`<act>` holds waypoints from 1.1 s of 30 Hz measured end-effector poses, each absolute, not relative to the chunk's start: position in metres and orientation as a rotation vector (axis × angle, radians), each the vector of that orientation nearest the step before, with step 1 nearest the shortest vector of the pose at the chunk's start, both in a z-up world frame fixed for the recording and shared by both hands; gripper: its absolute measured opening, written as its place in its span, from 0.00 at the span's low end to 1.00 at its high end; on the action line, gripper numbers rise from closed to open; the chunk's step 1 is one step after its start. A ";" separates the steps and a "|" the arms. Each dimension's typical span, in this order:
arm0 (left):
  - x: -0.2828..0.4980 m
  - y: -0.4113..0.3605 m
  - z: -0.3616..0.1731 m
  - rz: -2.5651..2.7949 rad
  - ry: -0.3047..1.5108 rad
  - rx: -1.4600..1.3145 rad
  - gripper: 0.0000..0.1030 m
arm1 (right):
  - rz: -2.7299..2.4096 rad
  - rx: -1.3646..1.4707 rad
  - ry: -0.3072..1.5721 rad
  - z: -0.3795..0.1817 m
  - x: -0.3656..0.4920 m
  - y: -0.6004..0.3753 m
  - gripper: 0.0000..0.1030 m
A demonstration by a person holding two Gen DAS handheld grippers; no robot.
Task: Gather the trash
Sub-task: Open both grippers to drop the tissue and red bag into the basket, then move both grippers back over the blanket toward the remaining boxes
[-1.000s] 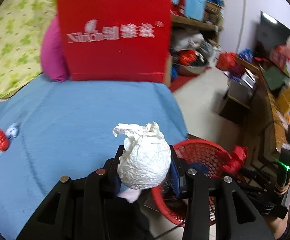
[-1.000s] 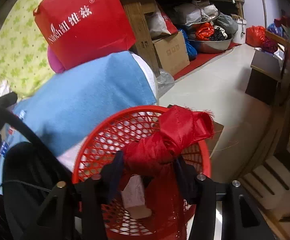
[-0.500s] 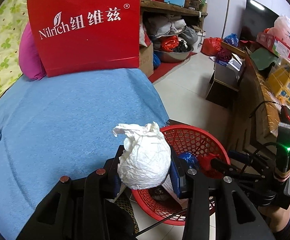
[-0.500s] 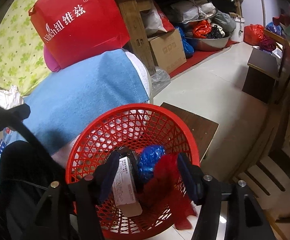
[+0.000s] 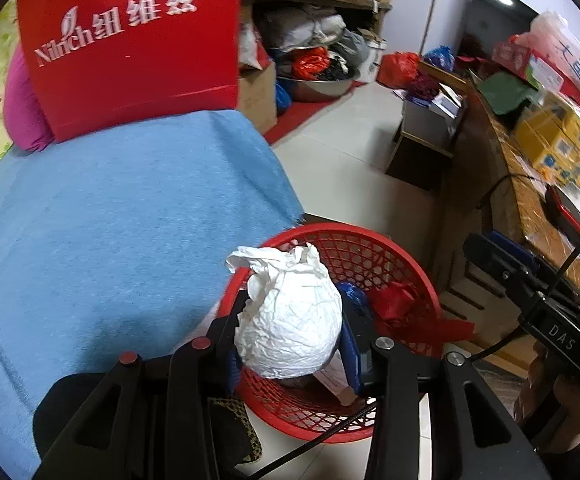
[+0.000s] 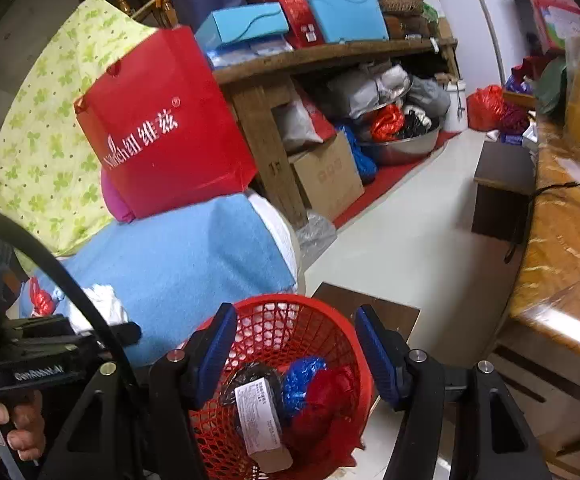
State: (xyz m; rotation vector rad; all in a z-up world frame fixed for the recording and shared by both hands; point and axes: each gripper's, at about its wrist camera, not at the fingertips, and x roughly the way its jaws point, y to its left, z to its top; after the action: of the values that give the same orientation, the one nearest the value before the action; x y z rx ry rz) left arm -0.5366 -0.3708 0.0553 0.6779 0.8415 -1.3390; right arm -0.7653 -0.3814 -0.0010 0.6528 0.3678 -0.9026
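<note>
My left gripper (image 5: pixel 291 336) is shut on a crumpled white paper ball (image 5: pixel 290 312), held above the near-left rim of the red mesh basket (image 5: pixel 369 236). The basket stands on the floor beside the blue-covered bed (image 5: pixel 110 220). In the right wrist view my right gripper (image 6: pixel 295 350) is open and empty above the basket (image 6: pixel 290 300). Inside lie a blue wad (image 6: pixel 301 372), a red plastic wrapper (image 6: pixel 325 396) and a white labelled packet (image 6: pixel 262 420). A small red wrapper (image 6: pixel 40 300) lies on the blue cover at the far left.
A red paper bag (image 5: pixel 130 48) and a pink cushion (image 5: pixel 22 112) stand at the bed's far end. A wooden counter (image 5: pixel 509 200) with boxes runs along the right. A dark stool (image 6: pixel 501 188) and cluttered shelves (image 6: pixel 329 56) lie beyond a strip of pale floor (image 6: pixel 409 240).
My right gripper opened and let the red wrapper fall into the basket, then lifted away. My left gripper carried the paper ball from over the bed to the basket's rim.
</note>
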 end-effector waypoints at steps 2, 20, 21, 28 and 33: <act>-0.540 -0.372 0.054 -1.356 0.843 0.688 0.41 | -0.905 0.656 0.371 -0.003 -0.767 -0.380 0.63; -0.506 -0.363 0.067 -1.341 0.907 0.596 0.74 | -0.872 0.675 0.405 -0.018 -0.757 -0.368 0.63; -0.498 -0.358 0.071 -1.332 0.907 0.573 0.74 | -0.870 0.673 0.404 -0.017 -0.755 -0.367 0.63; -0.443 -0.324 0.089 -1.238 0.883 0.457 0.74 | -0.850 0.639 0.399 -0.002 -0.740 -0.363 0.63; -0.398 -0.285 0.095 -1.143 0.861 0.395 0.74 | -0.813 0.586 0.387 0.019 -0.717 -0.360 0.63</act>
State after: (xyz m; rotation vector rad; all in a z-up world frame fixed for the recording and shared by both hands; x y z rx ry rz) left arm -0.3981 -0.2847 0.0951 0.3950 0.8613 -1.1426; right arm -0.7169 -0.3596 0.0187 0.5855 0.3869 -0.8132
